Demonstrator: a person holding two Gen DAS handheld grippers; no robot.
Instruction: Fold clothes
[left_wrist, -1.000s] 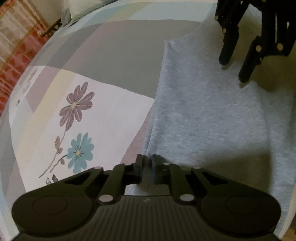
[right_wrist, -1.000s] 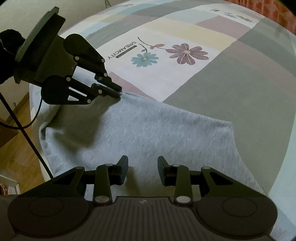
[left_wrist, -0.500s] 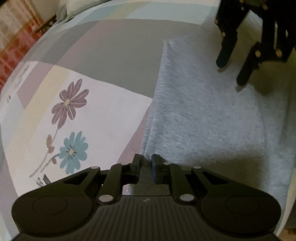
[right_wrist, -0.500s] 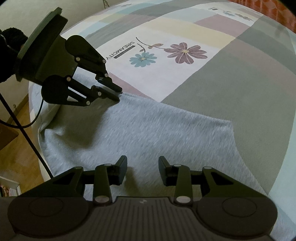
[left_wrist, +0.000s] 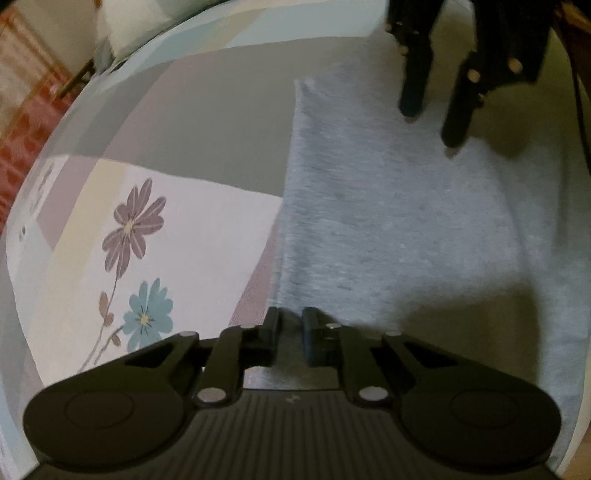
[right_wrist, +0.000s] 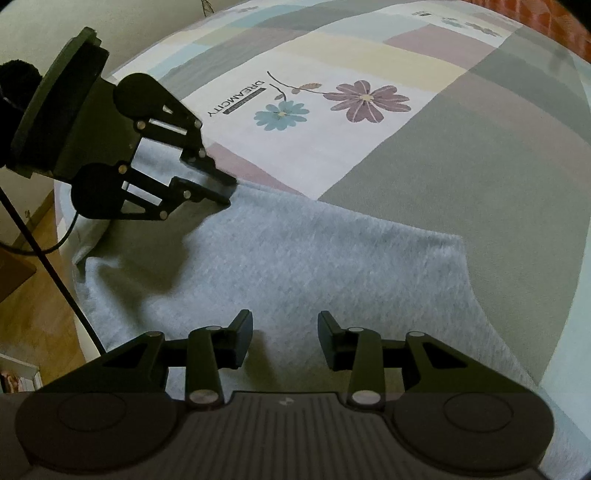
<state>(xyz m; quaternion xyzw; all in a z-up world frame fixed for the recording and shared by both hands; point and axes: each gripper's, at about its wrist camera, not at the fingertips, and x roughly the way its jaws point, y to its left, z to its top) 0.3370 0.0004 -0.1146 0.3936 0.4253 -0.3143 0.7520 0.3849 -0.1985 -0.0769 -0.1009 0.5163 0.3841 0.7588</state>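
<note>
A light grey garment, of soft heathered knit like sweatshirt fleece, lies spread flat on a bed, its near part reaching the bed's edge. Its surface is smooth, with a straight far edge and a squared corner on the right in the right wrist view; what kind of garment it is cannot be told.

At the left of the right wrist view, the left tongs come down at a slant to the garment's far left edge, their black fingers drawn close together with the fabric edge between the tips. The left wrist view shows the same: the two fingertips stand near each other with grey cloth in the narrow gap, pinching the garment's edge where it meets the bedsheet.

The bedsheet is a patchwork print of grey, mauve, pale yellow and light blue blocks, with a white panel bearing a purple flower, a blue flower and the word DREAMCITY.

Farther right, the right tongs hover over the middle of the garment with fingers spread wide and nothing between them; in the left wrist view they point down at the cloth from above, tips close to its surface.

Wooden floor shows beyond the bed's left edge.
</note>
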